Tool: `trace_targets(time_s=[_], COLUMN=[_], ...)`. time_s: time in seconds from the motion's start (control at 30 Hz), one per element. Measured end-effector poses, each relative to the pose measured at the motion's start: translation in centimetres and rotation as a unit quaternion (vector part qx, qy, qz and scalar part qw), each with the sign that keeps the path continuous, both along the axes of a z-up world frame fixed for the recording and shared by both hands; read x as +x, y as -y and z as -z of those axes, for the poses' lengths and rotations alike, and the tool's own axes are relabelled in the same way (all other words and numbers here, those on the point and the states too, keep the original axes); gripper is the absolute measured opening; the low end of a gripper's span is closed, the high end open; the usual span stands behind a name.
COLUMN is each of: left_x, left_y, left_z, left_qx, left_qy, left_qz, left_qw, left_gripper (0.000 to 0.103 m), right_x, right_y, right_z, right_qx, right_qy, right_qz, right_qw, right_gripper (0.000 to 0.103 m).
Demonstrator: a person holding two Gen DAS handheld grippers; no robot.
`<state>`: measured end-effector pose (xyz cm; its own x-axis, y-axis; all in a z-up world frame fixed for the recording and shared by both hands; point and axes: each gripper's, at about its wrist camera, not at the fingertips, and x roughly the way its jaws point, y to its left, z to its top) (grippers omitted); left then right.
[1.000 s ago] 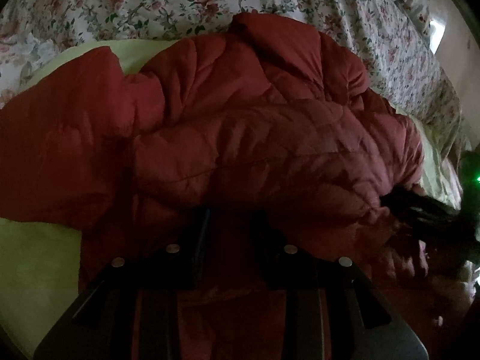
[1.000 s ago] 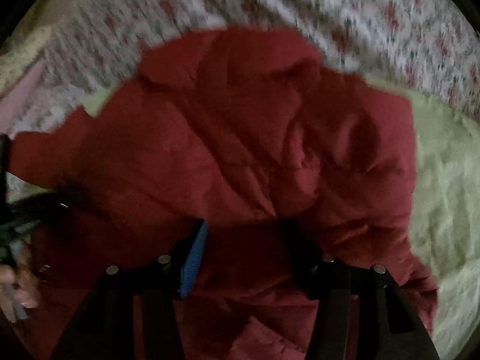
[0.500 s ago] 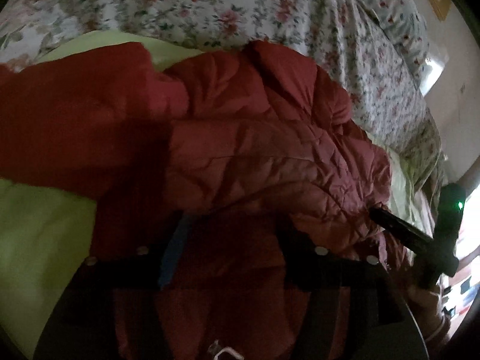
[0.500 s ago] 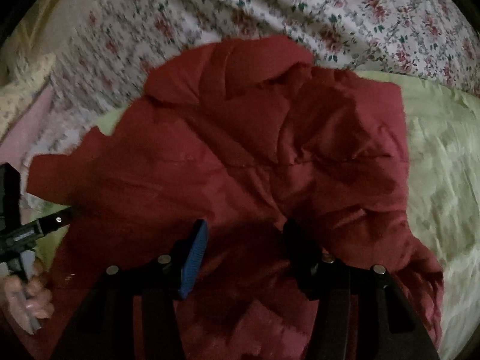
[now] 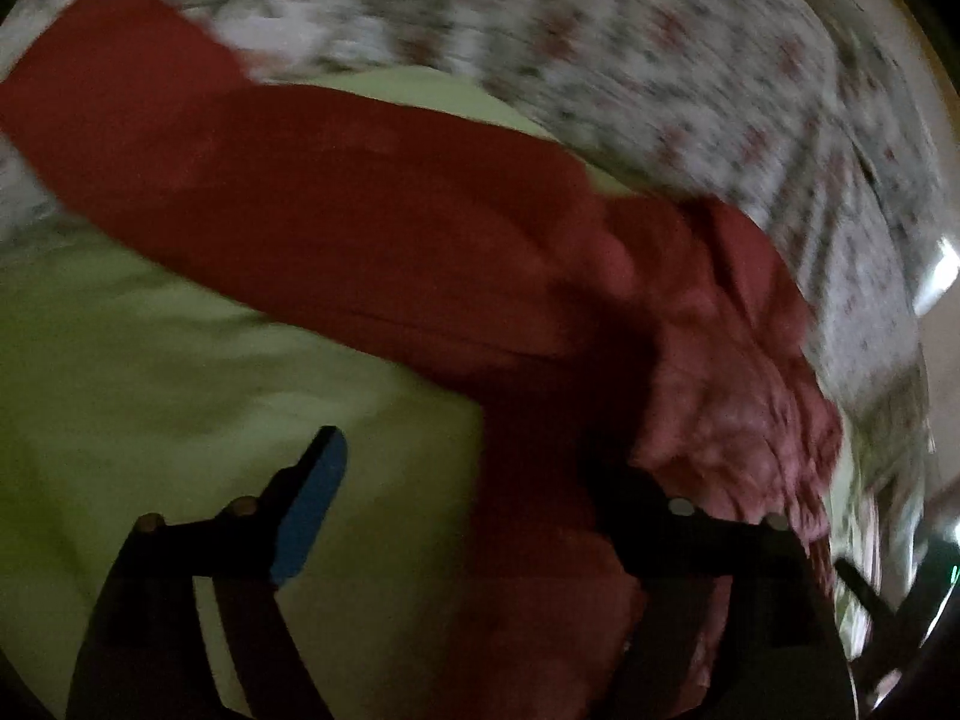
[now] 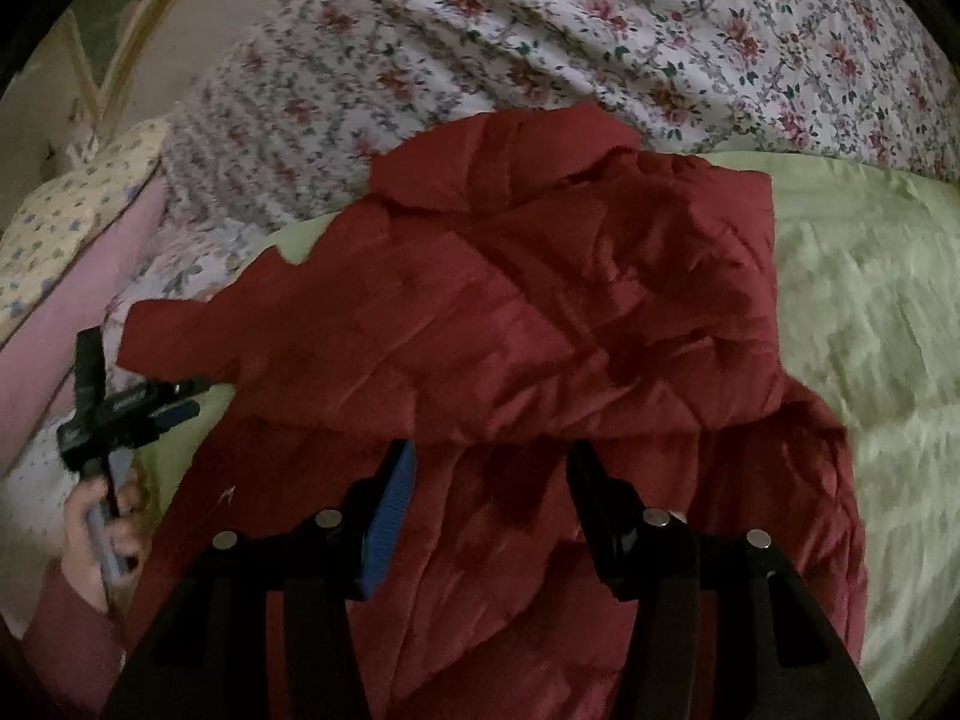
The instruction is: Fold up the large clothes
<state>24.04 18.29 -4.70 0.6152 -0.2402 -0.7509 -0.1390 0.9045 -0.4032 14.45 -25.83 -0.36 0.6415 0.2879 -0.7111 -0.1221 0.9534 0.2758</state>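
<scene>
Far left in the right wrist view, a hand in a dark red sleeve holds the left gripper just off the jacket's left edge. Its fingers have just been opening; in its own blurred view the left gripper stands spread wide, blue-padded finger over bare green sheet, the other finger at the jacket's edge, nothing pinched.

Centre: the red puffer jacket lies on the green sheet on the bed, collar end toward the floral bedspread. In the left wrist view the jacket has one sleeve stretched out to the left, unfolded, and the body bunched on the right.

Right of centre: the right gripper hovers over the jacket's lower middle, fingers about half apart. Cloth shows between them, but we cannot tell whether the pads press on it; it looks more like hovering than pinching.

Step, as we read it: between folds. The left gripper has let go of the cloth and sits off the garment, and the jacket is only partly folded.

Next move, we judge: the left gripper needs to go for the outstretched sleeve, close on its cuff end and bring it across the body. The puffy fabric will spring back, so the right gripper should likely pin the middle while that happens.
</scene>
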Motion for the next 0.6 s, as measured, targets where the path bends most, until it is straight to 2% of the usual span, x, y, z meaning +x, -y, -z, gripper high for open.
trace_targets(time_s=[0.13,0.27,0.33,0.43,0.6], left_x=[0.3,1.4,2.0,2.8,4.7], left_y=[-4.9,-10.1,-12.6,-15.0,-17.4], left_z=[0.3,0.5,0.5,0.7,0.7], left_qx=[0.009,-0.013,-0.006,0.009,0.006], left_qy=[-0.004,-0.012,-0.012,-0.014,-0.006], left_qz=[-0.067,-0.130,-0.165,-0.201,-0.230], left_qw=[0.9977,0.9913,0.9861,0.9794,0.9731], left_gripper=[0.083,0.083,0.083,0.083,0.083], right_x=[-1.2,-2.0,-2.1,-2.3,-2.4], right_y=[-0.7,-1.3,-1.3,-1.2,-1.1], right_z=[0.2,0.5,0.7,0.6,0.4], right_qx=[-0.002,0.002,0.003,0.002,0.001], right_qy=[-0.004,-0.009,-0.014,-0.016,-0.017], right_qz=[-0.010,-0.019,-0.018,-0.016,-0.012], right_qw=[1.000,1.000,1.000,1.000,1.000], right_gripper=[0.055,0.055,0.055,0.055,0.055])
